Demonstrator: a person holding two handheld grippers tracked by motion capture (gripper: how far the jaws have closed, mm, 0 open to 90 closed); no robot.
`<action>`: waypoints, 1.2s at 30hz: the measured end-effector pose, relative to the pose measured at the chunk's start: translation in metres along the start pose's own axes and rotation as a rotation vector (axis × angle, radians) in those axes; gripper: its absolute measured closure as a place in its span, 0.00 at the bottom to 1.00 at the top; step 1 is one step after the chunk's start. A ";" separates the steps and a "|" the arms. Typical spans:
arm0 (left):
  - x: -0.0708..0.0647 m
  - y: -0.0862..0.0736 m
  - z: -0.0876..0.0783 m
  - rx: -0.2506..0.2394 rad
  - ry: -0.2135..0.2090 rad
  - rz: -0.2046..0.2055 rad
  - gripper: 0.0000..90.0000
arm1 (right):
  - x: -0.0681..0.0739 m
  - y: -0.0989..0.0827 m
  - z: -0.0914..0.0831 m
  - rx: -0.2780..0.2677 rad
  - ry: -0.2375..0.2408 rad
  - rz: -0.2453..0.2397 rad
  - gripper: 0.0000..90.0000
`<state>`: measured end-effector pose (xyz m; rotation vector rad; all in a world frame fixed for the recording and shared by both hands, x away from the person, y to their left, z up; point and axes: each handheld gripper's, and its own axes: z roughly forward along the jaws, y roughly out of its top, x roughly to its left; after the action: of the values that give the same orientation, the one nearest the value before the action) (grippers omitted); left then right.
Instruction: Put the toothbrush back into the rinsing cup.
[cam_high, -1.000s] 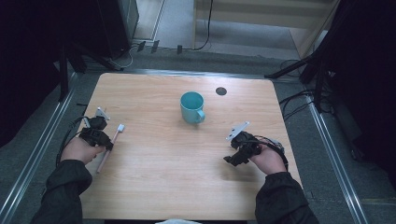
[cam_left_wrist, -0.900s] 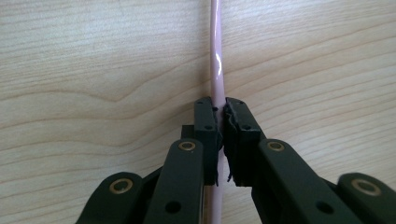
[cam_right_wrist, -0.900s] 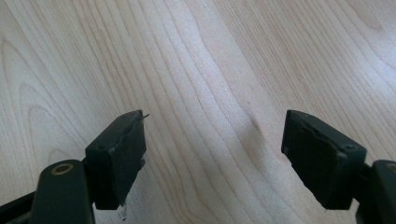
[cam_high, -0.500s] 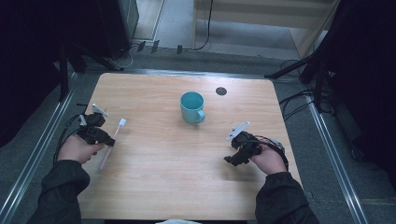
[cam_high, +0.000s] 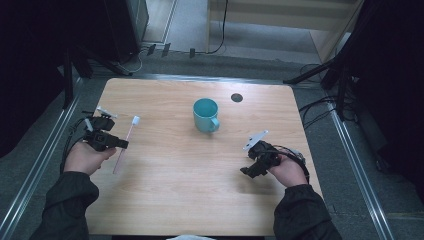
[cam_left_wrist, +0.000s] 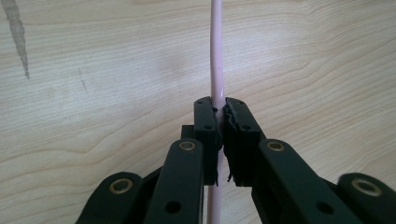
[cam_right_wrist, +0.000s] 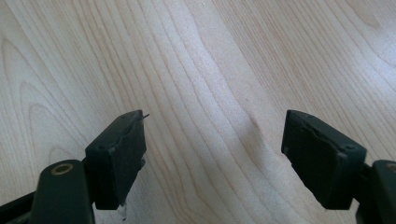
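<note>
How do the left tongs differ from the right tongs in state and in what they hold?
The left tongs are shut on the pink toothbrush, while the right tongs stand wide open. The left tongs hold the toothbrush by its handle; the right tongs hold nothing, with bare wood of the table between them. Both are black, and each is held in one hand over the table.

A teal ceramic mug (cam_high: 205, 114) stands upright near the middle of the light wooden table (cam_high: 165, 190), its handle turned toward the near right. A small dark round hole (cam_high: 237, 97) sits in the tabletop just beyond it, to the right.
</note>
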<state>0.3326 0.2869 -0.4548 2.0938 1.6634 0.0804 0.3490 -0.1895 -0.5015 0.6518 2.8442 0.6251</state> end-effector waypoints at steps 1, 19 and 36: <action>0.000 0.000 0.000 -0.007 -0.006 0.007 0.93 | 0.000 0.000 0.000 -0.001 0.000 -0.001 0.25; -0.026 0.000 0.011 -0.273 -0.026 0.053 0.93 | 0.001 -0.001 -0.001 -0.004 -0.005 0.001 0.25; -0.068 0.023 0.020 -0.468 -0.099 0.114 0.93 | 0.001 -0.003 -0.004 -0.024 -0.008 0.006 0.25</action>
<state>0.3415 0.2130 -0.4480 1.7986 1.3126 0.3596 0.3456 -0.1928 -0.4989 0.6580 2.8238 0.6551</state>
